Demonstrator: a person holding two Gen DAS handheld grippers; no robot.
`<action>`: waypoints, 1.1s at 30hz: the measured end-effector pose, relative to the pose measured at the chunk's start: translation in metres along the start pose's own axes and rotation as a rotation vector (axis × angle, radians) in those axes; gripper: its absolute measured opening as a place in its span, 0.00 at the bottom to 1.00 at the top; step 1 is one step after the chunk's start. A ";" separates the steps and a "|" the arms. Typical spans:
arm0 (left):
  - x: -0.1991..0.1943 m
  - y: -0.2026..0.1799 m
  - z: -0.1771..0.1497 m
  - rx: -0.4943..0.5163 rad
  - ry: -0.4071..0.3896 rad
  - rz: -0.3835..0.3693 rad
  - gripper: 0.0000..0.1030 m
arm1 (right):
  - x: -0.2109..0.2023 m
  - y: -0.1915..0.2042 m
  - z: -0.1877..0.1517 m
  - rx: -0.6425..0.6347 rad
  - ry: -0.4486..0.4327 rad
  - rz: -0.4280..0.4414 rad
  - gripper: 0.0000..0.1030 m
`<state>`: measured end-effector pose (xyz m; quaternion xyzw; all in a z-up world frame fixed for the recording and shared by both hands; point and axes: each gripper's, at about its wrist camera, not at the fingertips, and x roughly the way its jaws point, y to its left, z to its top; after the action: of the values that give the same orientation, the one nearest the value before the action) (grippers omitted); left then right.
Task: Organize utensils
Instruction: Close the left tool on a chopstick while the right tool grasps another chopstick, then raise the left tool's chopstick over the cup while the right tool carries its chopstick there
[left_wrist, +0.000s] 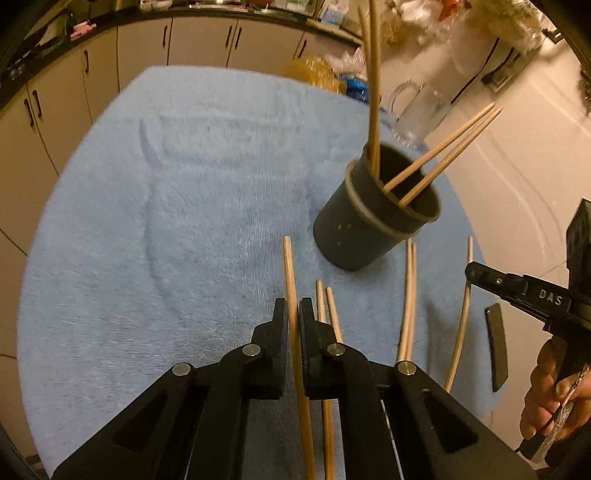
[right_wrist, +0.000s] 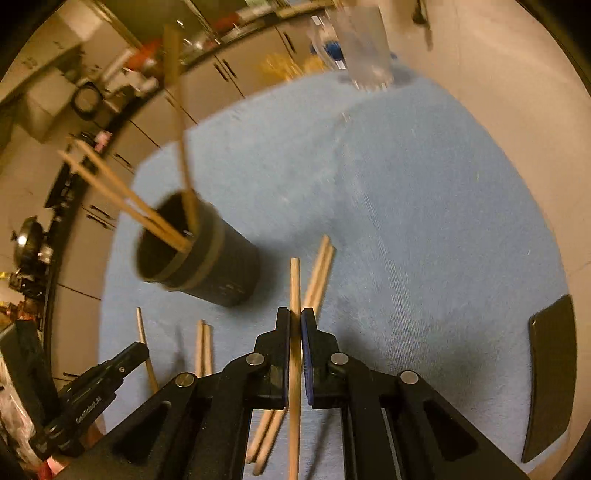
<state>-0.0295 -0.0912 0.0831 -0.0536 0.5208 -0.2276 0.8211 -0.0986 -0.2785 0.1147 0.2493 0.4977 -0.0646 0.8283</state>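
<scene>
Chopsticks were clamped singly, one (left_wrist: 291, 280) in the left hand-held gripper (left_wrist: 293, 314), another (right_wrist: 294, 291) in the right hand-held gripper (right_wrist: 294, 325), near the dark cup (left_wrist: 373, 218).

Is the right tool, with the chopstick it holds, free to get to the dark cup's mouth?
Probably yes. The right tool grips one chopstick, and the dark cup stands ahead-left with nothing between; its mouth has room beside the chopsticks inside.
</scene>
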 end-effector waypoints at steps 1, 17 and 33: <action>-0.006 -0.001 0.001 0.004 -0.012 0.001 0.05 | -0.009 0.004 -0.002 -0.018 -0.029 0.007 0.06; -0.066 -0.008 0.011 0.065 -0.127 -0.018 0.05 | -0.069 0.041 -0.013 -0.109 -0.207 0.032 0.06; -0.082 -0.011 0.009 0.074 -0.163 -0.001 0.05 | -0.092 0.050 -0.016 -0.123 -0.257 0.059 0.06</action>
<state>-0.0535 -0.0669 0.1587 -0.0420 0.4434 -0.2420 0.8620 -0.1394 -0.2400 0.2050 0.2021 0.3828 -0.0410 0.9005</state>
